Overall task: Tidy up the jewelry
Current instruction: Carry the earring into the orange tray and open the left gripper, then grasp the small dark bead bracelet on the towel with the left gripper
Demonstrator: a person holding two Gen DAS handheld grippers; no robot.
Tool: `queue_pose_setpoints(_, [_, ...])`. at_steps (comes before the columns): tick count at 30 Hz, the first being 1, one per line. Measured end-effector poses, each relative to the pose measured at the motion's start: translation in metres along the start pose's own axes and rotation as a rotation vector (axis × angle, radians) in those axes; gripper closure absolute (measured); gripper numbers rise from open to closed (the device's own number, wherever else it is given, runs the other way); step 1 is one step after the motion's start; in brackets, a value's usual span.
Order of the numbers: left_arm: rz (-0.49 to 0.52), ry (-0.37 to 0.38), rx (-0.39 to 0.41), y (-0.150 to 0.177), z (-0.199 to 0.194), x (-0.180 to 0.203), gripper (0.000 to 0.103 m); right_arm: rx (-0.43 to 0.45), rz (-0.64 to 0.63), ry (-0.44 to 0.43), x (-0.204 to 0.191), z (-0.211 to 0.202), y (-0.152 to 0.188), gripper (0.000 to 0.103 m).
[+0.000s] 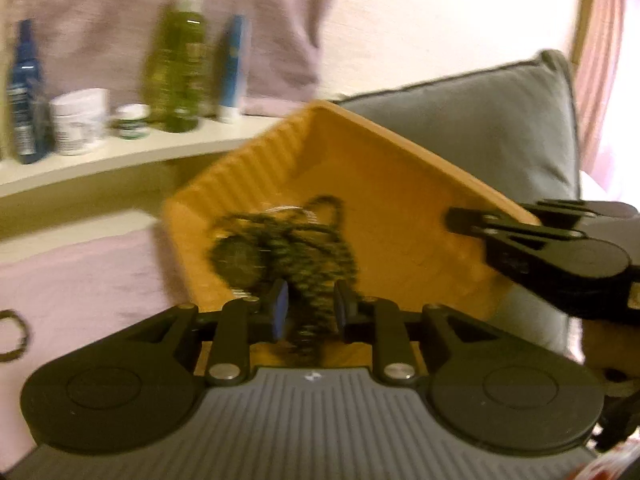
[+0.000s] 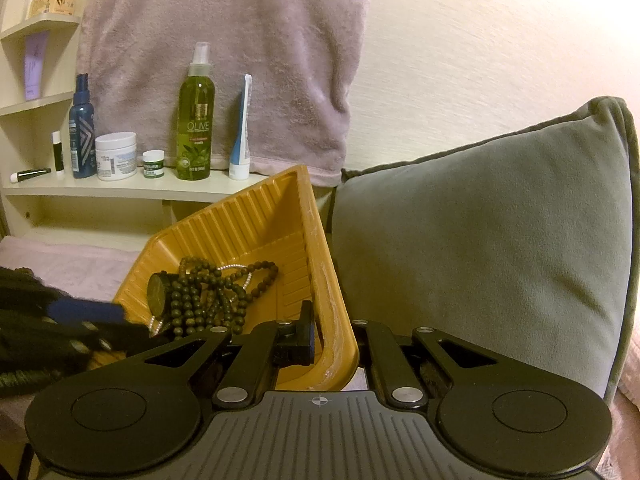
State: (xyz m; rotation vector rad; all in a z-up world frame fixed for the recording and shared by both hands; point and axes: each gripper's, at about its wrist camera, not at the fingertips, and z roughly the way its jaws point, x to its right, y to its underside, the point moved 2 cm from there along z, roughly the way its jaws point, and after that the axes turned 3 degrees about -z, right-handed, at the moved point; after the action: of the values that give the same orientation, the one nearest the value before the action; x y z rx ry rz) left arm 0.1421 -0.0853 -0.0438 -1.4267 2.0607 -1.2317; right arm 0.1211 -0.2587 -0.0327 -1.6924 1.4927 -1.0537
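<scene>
Nearest in the left wrist view, the left gripper point(image 1: 310, 308) has its fingers a little apart with a strand of dark beads point(image 1: 308, 320) hanging between them; the picture is blurred, so I cannot tell whether the pads press on the strand or merely flank it. Just beyond, the rest of the bead necklace point(image 2: 208, 292) lies heaped in the orange tray point(image 2: 256, 220), tangled with a thin pearl-like chain point(image 2: 236, 267) and a round dark disc point(image 2: 157, 294).

The right gripper point(image 2: 332, 336) pinches the tray's near rim — one finger inside the wall, one outside — and holds the tray tipped up against the grey cushion point(image 2: 480, 220).

On the pink bedspread point(image 1: 80, 280) at the far left edge of the left view lies one loose ring-shaped piece, perhaps a bracelet point(image 1: 14, 336).

Farther back, a shelf point(image 2: 120, 190) carries bottles and jars, among them a green spray bottle point(image 2: 195, 120), with a pink towel point(image 2: 220, 40) hanging behind.

Judging from this, most of the jewelry is already gathered in the tray — what seems left is letting go of the strand and collecting the stray piece from the bed.
</scene>
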Motion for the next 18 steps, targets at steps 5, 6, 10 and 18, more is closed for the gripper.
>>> queue_pose_setpoints(5, [-0.03,-0.15,0.033,-0.001,-0.017,-0.042,0.082,-0.001,-0.003,0.004,-0.001,0.0,0.0,0.097])
queue_pose_setpoints(6, [-0.034,-0.178,0.036,-0.001,-0.02,-0.051,0.082,-0.002,-0.003,0.005,0.0,0.0,0.0,0.097])
queue_pose_setpoints(10, [-0.06,-0.28,0.037,0.0,-0.028,-0.093,0.082,-0.006,-0.005,0.007,0.0,0.002,0.001,0.097])
queue_pose_setpoints(18, [-0.064,-0.416,-0.009,0.011,-0.029,-0.155,0.082,-0.007,-0.007,0.007,0.0,0.003,0.001,0.097])
